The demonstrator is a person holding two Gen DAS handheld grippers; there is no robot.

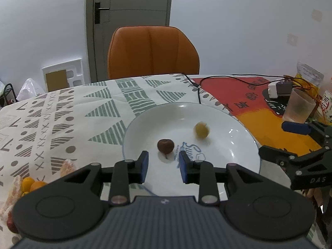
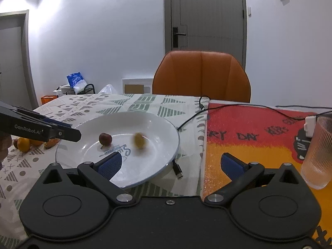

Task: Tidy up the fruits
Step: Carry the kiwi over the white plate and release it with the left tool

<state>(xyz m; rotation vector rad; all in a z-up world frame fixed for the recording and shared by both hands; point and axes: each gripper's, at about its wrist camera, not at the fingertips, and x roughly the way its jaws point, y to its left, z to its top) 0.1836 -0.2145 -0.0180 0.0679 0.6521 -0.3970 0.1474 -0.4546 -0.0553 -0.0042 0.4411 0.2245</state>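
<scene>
The small, light, round yellow-green fruit [image 1: 201, 130], blurred and apt to roll, lies beside the dark red fruit [image 1: 165, 145] in the white plate [image 1: 238, 128]; pinch across its middle; left gripper [image 1: 164, 167] narrowly parted, empty; right gripper [image 2: 170, 164] wide apart, empty.

"GenRobot.AI" on left gripper [image 2: 68, 133]

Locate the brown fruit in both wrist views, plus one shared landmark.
Left wrist: brown fruit lies low centre, on the plate, just ahead of the left gripper, with nothing between the jaws.
Right wrist: brown fruit sits left of centre, on the plate's left half.
Shared landmark: the blurred yellow fruit to its right in both views.
</scene>
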